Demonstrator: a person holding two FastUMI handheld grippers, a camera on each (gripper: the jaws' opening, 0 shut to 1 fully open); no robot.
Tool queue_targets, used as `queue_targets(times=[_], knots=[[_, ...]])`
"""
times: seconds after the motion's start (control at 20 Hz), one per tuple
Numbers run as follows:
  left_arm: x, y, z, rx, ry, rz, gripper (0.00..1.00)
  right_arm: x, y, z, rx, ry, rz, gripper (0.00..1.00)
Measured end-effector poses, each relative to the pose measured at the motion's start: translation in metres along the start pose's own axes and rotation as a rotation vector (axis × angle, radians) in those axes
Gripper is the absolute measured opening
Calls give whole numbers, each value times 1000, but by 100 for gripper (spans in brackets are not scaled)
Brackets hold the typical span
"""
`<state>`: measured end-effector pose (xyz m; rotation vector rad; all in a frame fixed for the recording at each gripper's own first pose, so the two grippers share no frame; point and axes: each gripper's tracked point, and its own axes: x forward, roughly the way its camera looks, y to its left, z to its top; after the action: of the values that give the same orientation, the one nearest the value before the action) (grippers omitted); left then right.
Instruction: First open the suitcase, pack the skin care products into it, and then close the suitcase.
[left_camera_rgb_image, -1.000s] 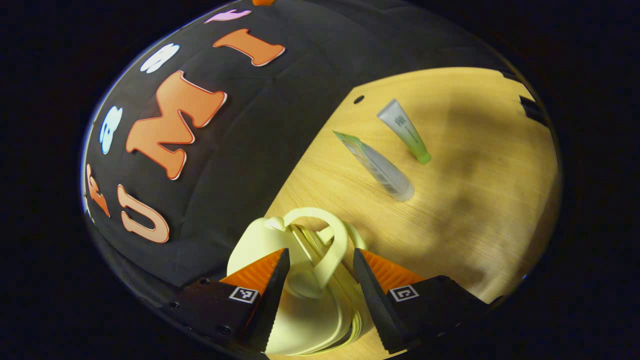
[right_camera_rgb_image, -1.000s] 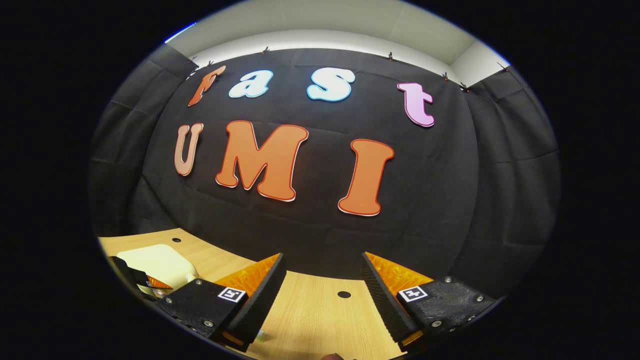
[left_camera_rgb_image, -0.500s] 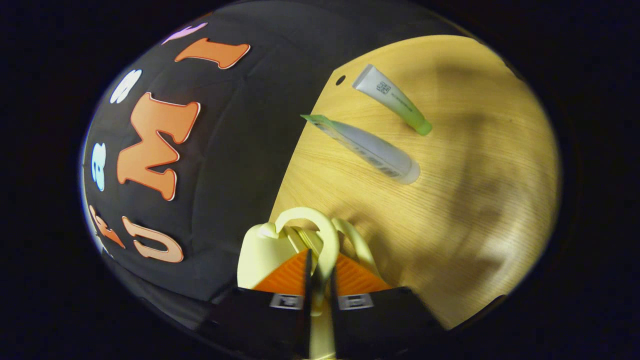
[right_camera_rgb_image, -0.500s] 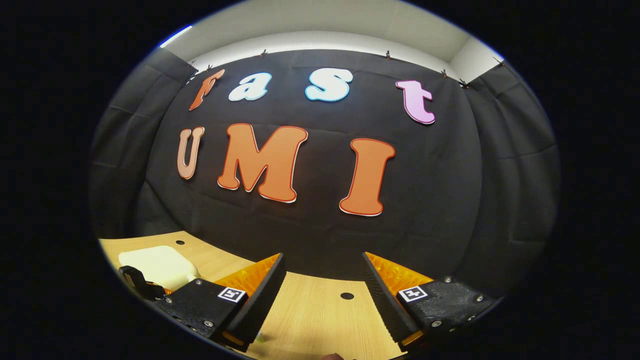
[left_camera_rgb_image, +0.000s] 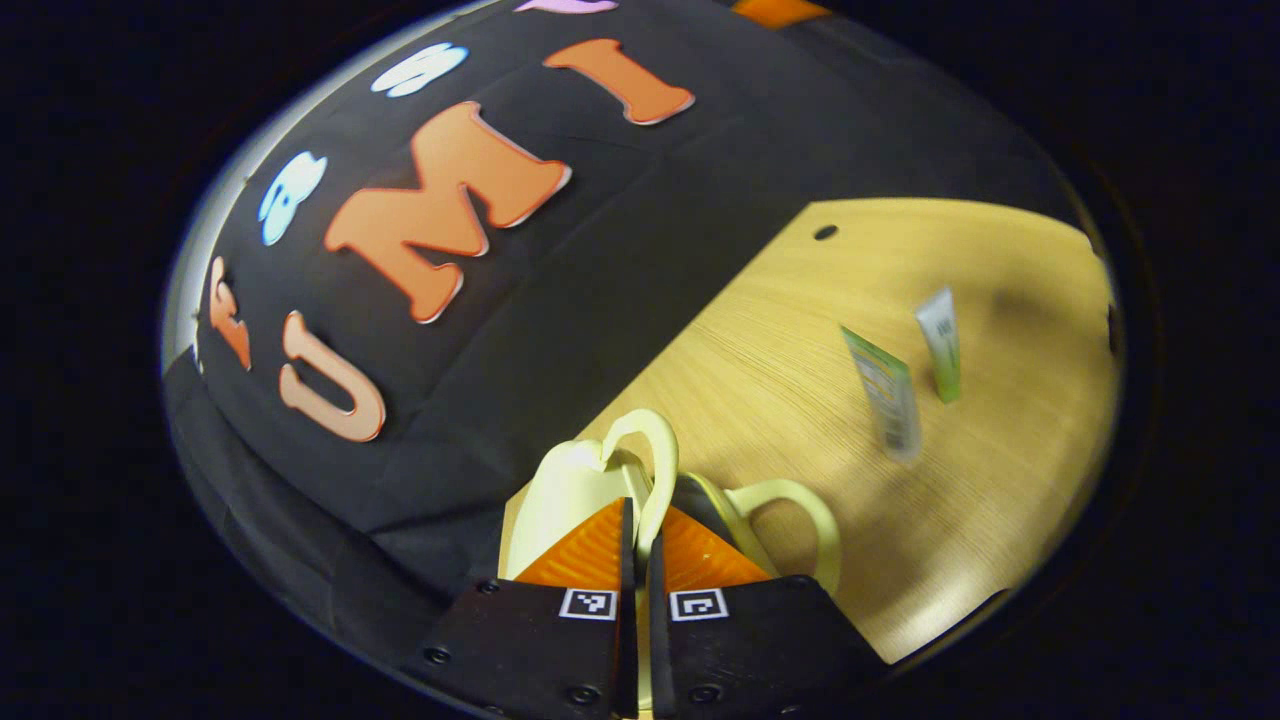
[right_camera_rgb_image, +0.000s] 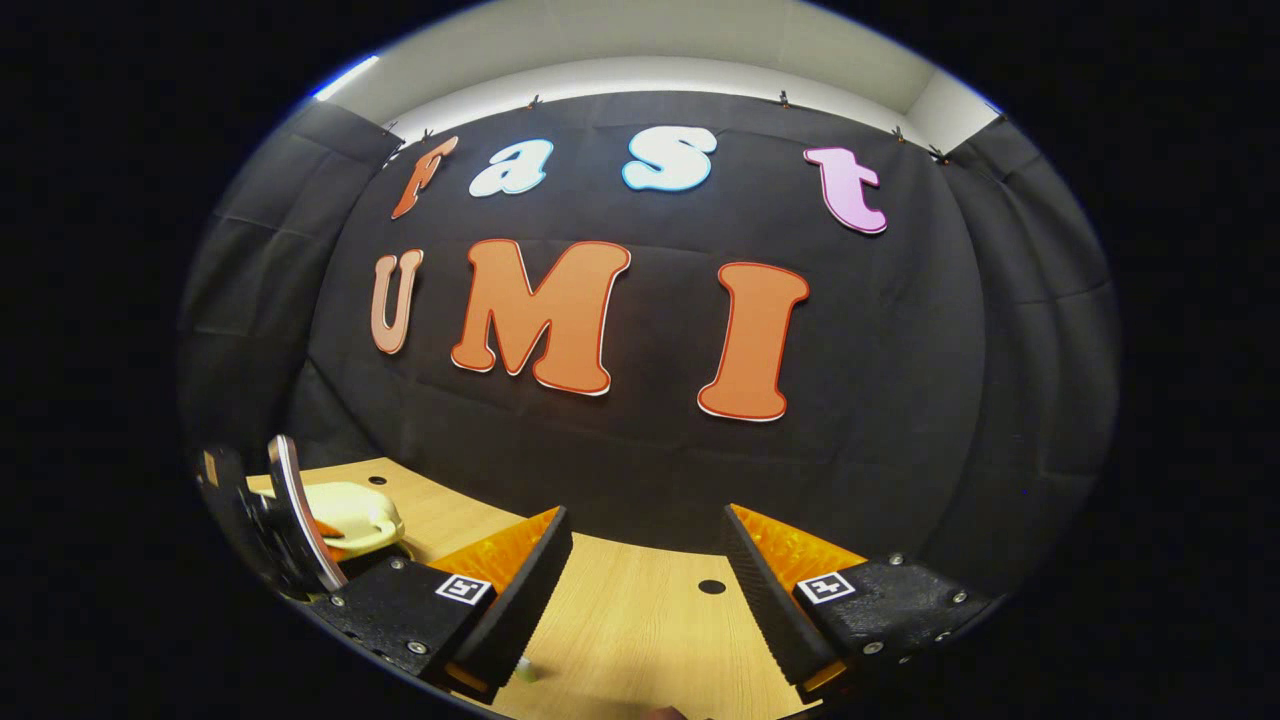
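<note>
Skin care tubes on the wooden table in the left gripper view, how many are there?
2. A larger translucent tube with a green crimped end lies right of the pale yellow suitcase; a smaller white tube with a green cap lies just beyond it. Others may be hidden.

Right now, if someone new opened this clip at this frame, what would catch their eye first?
Most striking in the left gripper view is the left gripper shut on one handle of the pale yellow suitcase at the bottom, the second handle standing apart beside it. Two skin care tubes lie on the wooden table farther off. In the right gripper view the right gripper hangs open over bare table.
</note>
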<state>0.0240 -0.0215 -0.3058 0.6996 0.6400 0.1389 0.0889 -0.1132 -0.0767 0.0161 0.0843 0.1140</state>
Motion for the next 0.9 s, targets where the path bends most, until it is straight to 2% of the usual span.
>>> queue_targets(times=[0.35,0.65,0.75,0.8,0.9], knots=[[-17,34,11,-259,-66,118,5,10,36,19,-11,-20,-28,95],[-14,57,1,-403,-59,205,5,18,91,36,-84,-31,-27,95],[-16,62,-5,-403,-54,230,5,18,110,42,-93,-37,-12,95],[-16,61,-10,-397,-46,240,5,20,118,42,-95,-33,-5,92],[-18,60,-21,-408,-32,256,5,21,131,43,-100,-23,-3,95]])
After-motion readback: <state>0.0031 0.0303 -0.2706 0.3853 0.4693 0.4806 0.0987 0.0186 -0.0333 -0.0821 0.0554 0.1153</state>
